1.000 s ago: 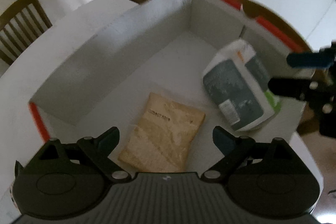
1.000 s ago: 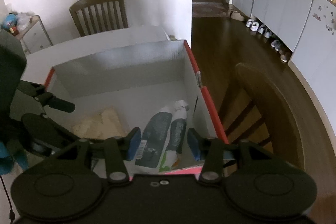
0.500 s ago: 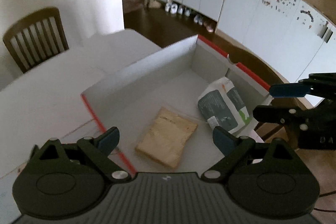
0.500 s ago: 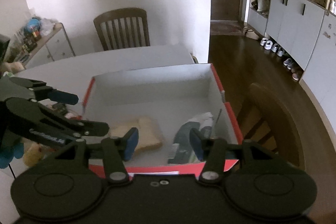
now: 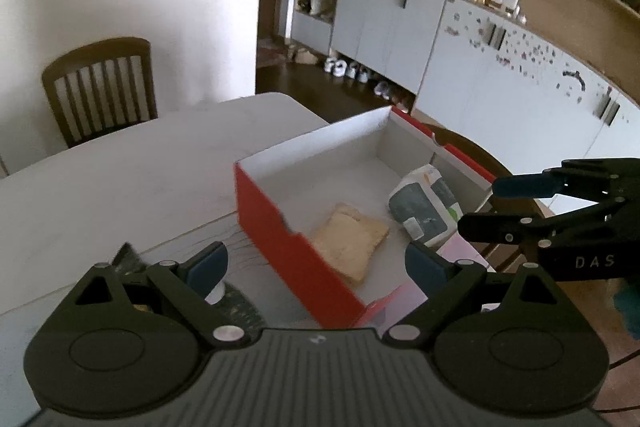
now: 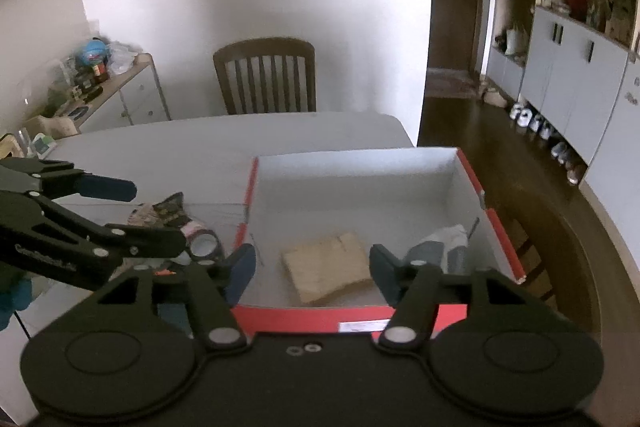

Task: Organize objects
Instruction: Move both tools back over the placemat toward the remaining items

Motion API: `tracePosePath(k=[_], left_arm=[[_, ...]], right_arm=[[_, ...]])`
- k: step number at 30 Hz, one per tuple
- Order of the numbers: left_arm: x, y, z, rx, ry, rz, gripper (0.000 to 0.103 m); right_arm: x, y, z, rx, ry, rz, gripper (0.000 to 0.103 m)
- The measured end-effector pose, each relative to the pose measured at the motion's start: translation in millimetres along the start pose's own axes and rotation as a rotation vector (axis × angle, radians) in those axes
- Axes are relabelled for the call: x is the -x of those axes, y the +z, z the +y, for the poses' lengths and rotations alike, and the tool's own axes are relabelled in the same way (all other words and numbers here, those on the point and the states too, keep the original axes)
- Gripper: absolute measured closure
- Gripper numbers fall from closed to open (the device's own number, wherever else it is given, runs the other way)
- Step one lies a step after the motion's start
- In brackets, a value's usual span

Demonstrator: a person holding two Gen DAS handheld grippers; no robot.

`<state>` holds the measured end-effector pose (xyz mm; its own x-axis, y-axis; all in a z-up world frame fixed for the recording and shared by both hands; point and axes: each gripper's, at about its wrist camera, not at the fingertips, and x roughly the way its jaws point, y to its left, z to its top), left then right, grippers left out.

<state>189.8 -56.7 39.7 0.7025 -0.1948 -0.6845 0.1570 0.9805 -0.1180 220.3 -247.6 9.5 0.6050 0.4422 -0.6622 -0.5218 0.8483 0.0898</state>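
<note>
While I hold both grippers above the near edge, the white table (image 6: pixel 192 147) fills the view, with a wooden chair (image 6: pixel 266 77) at twelve o'clock behind it. On it sits the red box (image 6: pixel 496 227), white inside. Its near red wall stands between my right gripper (image 6: pixel 312 265) and the contents. Within lie the tan packet (image 6: pixel 326 265) at centre and the grey-and-white pouch (image 5: pixel 424 209) at three o'clock against the right wall. Outside, at nine o'clock, small packets and a tape roll (image 6: pixel 204 245) cluster beside the box. My left gripper (image 5: pixel 316 263) hangs released and empty, as does the right. Since a second ago, both have pulled back and up out of the box.
</note>
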Motion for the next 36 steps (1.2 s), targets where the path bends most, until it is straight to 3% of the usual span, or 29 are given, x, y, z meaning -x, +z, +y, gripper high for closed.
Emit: tracePosePath(k=[5,8,17,26,36], left_arm=[[27,-17,15,-0.007,0.019,-0.048,0.007],[44,-27,28,0.0,0.012,-0.076,0.007],[74,-59,63,0.004,-0.004,-0.105,0.003],[79,-97,95,0.026,-0.004,-0.084,0.0],[60,-141,126,0.021,0.063,-0.022,0.0]], right_arm=[[6,-6,20,0.002,-0.001,-0.019,0.03],[9,-9,33,-0.001,-0.009,-0.033,0.02],[9,-20,69,-0.041,0.013,-0.056,0.002],[0,-29,106,-0.048,0.022,-0.032,0.001],[-29,-46,131,-0.063,-0.01,0.035,0.001]])
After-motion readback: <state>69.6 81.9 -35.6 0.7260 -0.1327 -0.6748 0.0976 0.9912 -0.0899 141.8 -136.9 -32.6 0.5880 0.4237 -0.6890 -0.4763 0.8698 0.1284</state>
